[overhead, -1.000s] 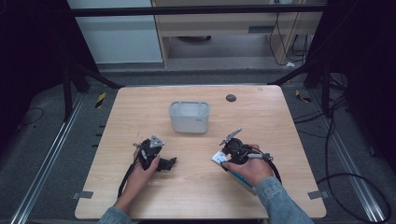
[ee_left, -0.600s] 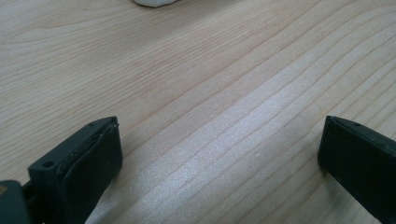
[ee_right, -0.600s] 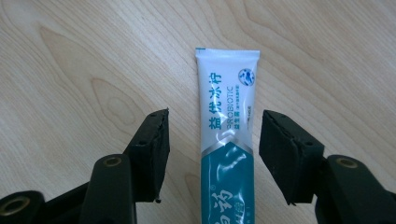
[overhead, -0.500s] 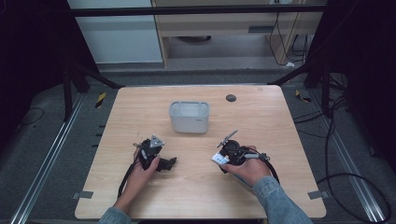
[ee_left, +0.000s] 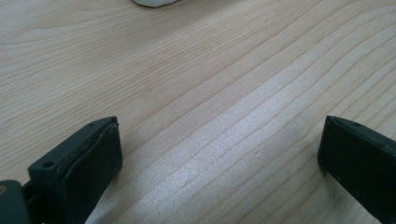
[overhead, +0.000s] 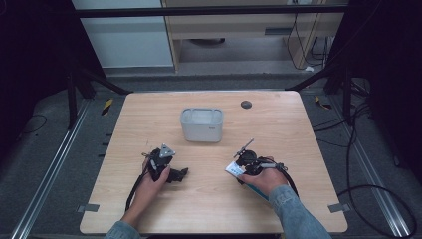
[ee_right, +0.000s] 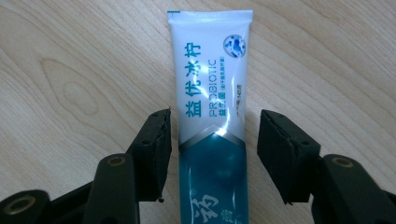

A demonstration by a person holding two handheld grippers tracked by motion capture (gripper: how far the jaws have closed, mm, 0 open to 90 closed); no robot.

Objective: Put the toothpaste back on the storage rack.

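A white and teal toothpaste tube (ee_right: 210, 93) lies flat on the wooden table (overhead: 149, 114), its crimped end pointing away from the right gripper's camera. My right gripper (ee_right: 214, 126) is open and straddles the tube's middle, one jaw on each side with a thin gap on the right. In the high view the tube (overhead: 233, 170) pokes out to the left of the right gripper (overhead: 238, 171), near the table's front right. My left gripper (overhead: 181, 174) rests at the front left. Its jaws stand wide open over bare wood (ee_left: 219, 135), with nothing between them.
A white rectangular tub (overhead: 201, 124) stands at the table's middle, behind both grippers; its edge peeks in at the top of the left gripper view (ee_left: 154, 2). A small dark round spot (overhead: 246, 104) marks the back right of the table. Cables trail from both grippers.
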